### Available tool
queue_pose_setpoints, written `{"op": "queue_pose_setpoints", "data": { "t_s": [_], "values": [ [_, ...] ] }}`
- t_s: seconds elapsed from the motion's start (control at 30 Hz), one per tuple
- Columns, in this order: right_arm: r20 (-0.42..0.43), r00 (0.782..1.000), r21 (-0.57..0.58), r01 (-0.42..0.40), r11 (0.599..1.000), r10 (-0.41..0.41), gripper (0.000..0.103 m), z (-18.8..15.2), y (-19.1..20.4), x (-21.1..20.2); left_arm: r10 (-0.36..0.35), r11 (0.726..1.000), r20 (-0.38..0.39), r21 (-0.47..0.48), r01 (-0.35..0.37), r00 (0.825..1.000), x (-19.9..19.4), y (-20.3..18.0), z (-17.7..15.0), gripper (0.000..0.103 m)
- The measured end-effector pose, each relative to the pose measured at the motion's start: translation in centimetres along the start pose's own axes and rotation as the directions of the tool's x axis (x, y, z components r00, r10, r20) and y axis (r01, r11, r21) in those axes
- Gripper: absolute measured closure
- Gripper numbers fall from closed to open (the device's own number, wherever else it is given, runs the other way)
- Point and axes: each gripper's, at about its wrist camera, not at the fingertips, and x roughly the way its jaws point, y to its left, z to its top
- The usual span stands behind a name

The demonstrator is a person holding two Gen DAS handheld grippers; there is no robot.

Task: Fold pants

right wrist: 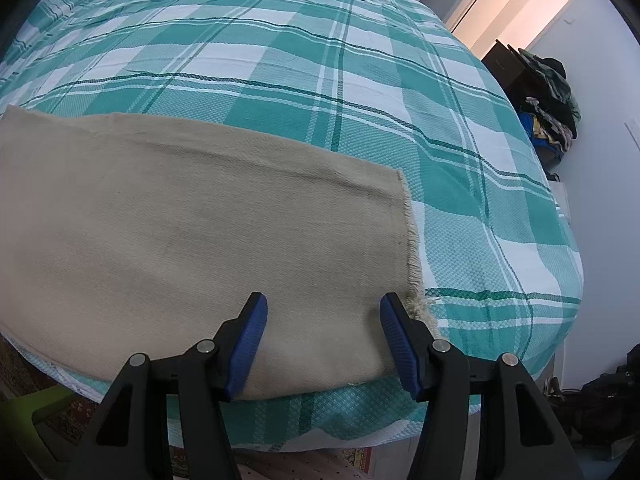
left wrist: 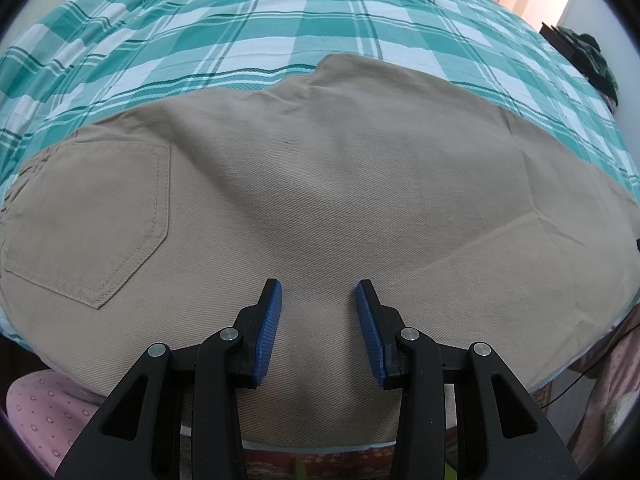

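Two open claws (left wrist: pixel 319 292) (right wrist: pixel 323 305), apparently just above flat pants (left wrist: pixel 320 184).

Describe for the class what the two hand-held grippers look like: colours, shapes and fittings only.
The left hand-held gripper and the right hand-held gripper look alike: black angular plastic arms with cut-out slots, round silver pivot pins, and two narrow fingers faced with blue ribbed pads. No cables, markings or sleeves are visible on them.

Matt tan twill pants (left wrist: pixel 320 200), woven checked bedspread (right wrist: pixel 360 100), seemingly ribbed pads (left wrist: pixel 272 320)
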Motion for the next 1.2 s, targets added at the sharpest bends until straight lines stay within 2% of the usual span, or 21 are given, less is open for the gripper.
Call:
{"op": "queue_pose_setpoints", "data": {
  "t_s": [0.37, 0.4, 0.43, 0.57, 0.6, 0.7, 0.8, 0.9, 1.07, 1.2],
  "values": [
    [0.018, 1.000, 0.017, 0.006, 1.000, -0.006, 0.046, -0.3, -0.3, -0.4, 0.015, 1.000, -0.010, 0.000, -0.015, 1.000, -1.1, -0.6, 0.1, 0.065],
    [0.026, 1.000, 0.024, 0.014, 1.000, -0.015, 0.046, -0.4, -0.4, -0.6, -0.010, 1.000, -0.013, 0.000, 0.010, 1.000, -1.7, -0.9, 0.1, 0.065],
    [0.036, 0.999, 0.032, 0.021, 0.999, -0.022, 0.046, -0.5, -0.6, -0.8, -0.070, 0.998, -0.009, 0.001, 0.070, 0.998, -2.8, -1.6, 0.3, 0.064],
    [0.068, 0.997, 0.053, 0.031, 0.998, -0.034, 0.046, -0.8, -0.9, -1.5, -0.176, 0.979, 0.023, 0.109, 0.172, 0.984, -5.5, -6.4, 2.7, 0.055],
    [0.075, 0.996, 0.056, 0.034, 0.998, -0.038, 0.046, -0.8, -1.0, -1.6, -0.206, 0.971, 0.024, 0.132, 0.201, 0.978, -5.6, -7.7, 3.7, 0.051],
    [0.087, 0.995, 0.068, 0.034, 0.997, -0.039, 0.046, -0.6, -1.1, -1.8, -0.260, 0.948, -0.010, 0.185, 0.257, 0.966, -4.4, -11.9, 6.7, 0.051],
    [0.095, 0.995, 0.073, 0.019, 0.997, -0.026, 0.046, -0.5, -1.2, -1.9, -0.245, 0.936, -0.045, 0.250, 0.248, 0.968, -2.3, -16.4, 9.3, 0.053],
    [0.100, 0.995, 0.066, 0.016, 0.998, -0.022, 0.046, -0.5, -1.0, -2.0, -0.262, 0.926, -0.074, 0.263, 0.272, 0.962, -1.3, -20.3, 10.7, 0.053],
    [0.119, 0.993, 0.080, 0.012, 0.997, -0.022, 0.046, -1.0, -1.3, -2.4, -0.249, 0.890, -0.099, 0.368, 0.268, 0.963, -0.4, -25.1, 9.1, 0.053],
    [0.131, 0.991, 0.119, -0.026, 0.993, 0.010, 0.046, -1.1, -2.2, -2.5, -0.223, 0.866, -0.142, 0.426, 0.263, 0.964, 0.3, -26.8, 5.6, 0.053]
  ]
}}
